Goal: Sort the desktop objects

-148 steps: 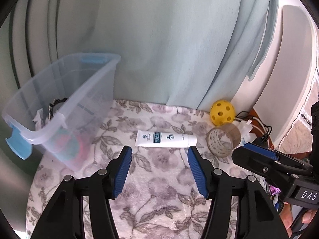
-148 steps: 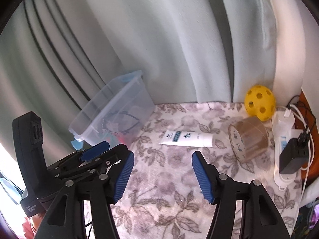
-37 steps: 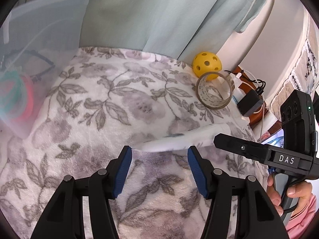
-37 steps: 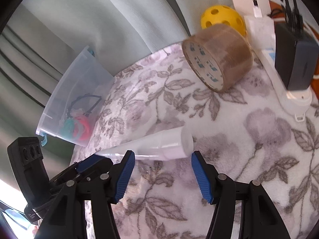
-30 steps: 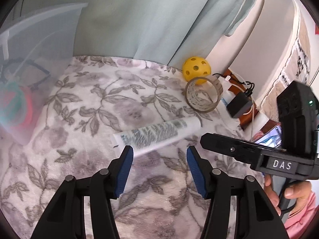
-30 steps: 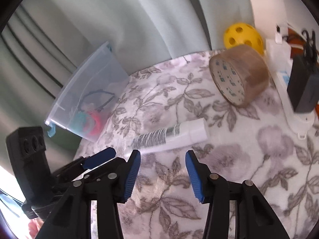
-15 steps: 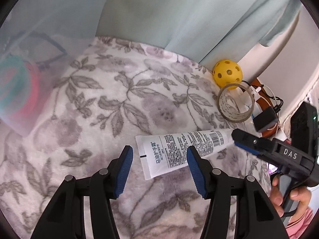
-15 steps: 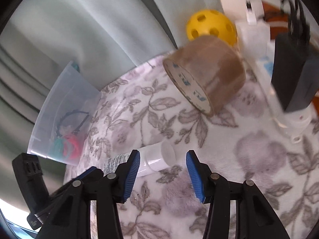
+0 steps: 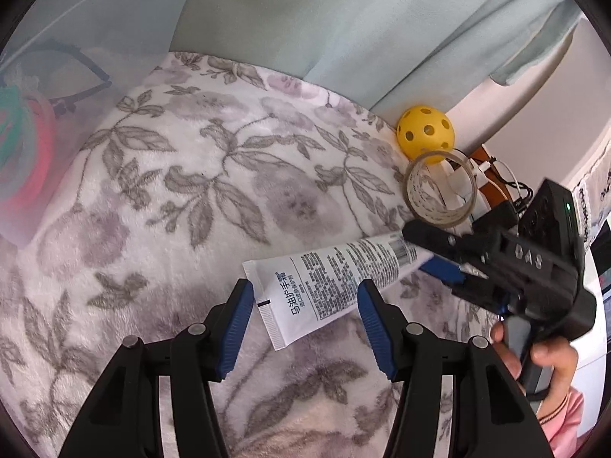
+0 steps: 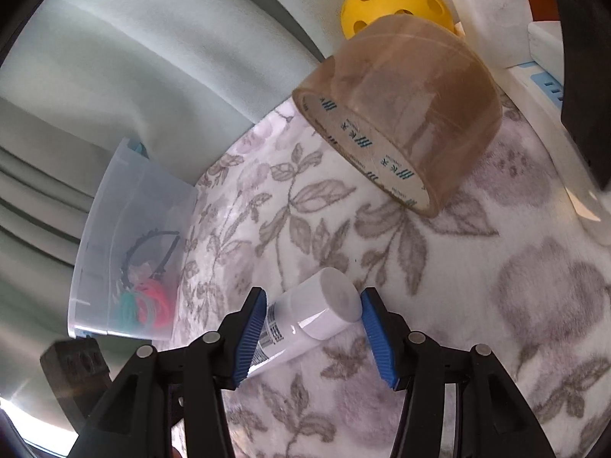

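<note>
You have open floral surface (image 9: pixel 198 175) between the tube (image 9: pixel 328 278) and the bin (image 10: pixel 126 252) on your left. To the right, the tape roll (image 10: pixel 401 114), yellow ball (image 10: pixel 397 0) and power strip (image 10: pixel 534 76) crowd the edge, just beside each other.

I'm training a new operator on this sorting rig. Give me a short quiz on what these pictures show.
1. True or false: the tape roll lies inside the clear bin.
2. Which claw has the white tube's cap between its fingers?
3. Where is the yellow ball? A) in the bin B) close beside the tape roll C) between the left claw's fingers

Key: 1 false; 2 the right claw; 3 B.
</note>
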`<state>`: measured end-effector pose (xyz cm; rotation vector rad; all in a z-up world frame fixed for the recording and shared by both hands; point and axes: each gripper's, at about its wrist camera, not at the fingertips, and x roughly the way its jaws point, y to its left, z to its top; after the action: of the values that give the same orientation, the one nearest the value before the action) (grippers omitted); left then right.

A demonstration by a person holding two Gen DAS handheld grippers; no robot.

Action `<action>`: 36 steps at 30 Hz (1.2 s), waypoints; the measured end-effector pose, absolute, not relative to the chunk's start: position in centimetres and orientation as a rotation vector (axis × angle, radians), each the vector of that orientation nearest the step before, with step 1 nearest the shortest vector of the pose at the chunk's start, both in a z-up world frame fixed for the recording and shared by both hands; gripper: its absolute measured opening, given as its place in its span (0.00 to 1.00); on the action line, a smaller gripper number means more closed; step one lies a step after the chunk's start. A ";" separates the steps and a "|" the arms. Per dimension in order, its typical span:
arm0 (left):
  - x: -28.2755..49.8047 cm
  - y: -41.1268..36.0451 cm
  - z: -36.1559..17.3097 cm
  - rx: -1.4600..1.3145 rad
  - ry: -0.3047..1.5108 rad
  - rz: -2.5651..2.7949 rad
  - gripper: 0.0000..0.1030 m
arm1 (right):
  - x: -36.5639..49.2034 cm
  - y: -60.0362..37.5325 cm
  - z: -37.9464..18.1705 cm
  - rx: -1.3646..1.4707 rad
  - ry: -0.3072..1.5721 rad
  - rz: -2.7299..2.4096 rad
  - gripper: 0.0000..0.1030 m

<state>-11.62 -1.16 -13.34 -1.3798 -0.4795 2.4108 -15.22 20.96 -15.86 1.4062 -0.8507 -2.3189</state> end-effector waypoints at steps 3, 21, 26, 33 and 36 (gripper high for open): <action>-11.2 -0.6 -13.3 -1.381 -0.440 2.410 0.55 | -15.6 21.2 -16.0 1.411 -0.908 -2.313 0.54; -9.9 0.7 -13.3 -1.361 -0.446 2.298 0.55 | -17.7 20.1 -15.7 1.533 -0.916 -2.348 0.51; -10.0 0.0 -12.2 -1.320 -0.376 2.394 0.56 | -18.1 20.3 -16.0 1.536 -0.913 -2.343 0.44; -11.4 3.3 -12.8 -1.325 -0.020 2.406 0.58 | -18.9 19.9 -15.8 1.551 -0.880 -2.323 0.44; -11.6 4.2 -13.1 -1.303 0.086 2.407 0.61 | -19.1 19.9 -15.8 1.555 -0.868 -2.312 0.44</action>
<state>-11.60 4.22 -13.06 -1.3028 0.0856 2.4068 -19.11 19.88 -15.81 1.5551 -0.8683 -2.3125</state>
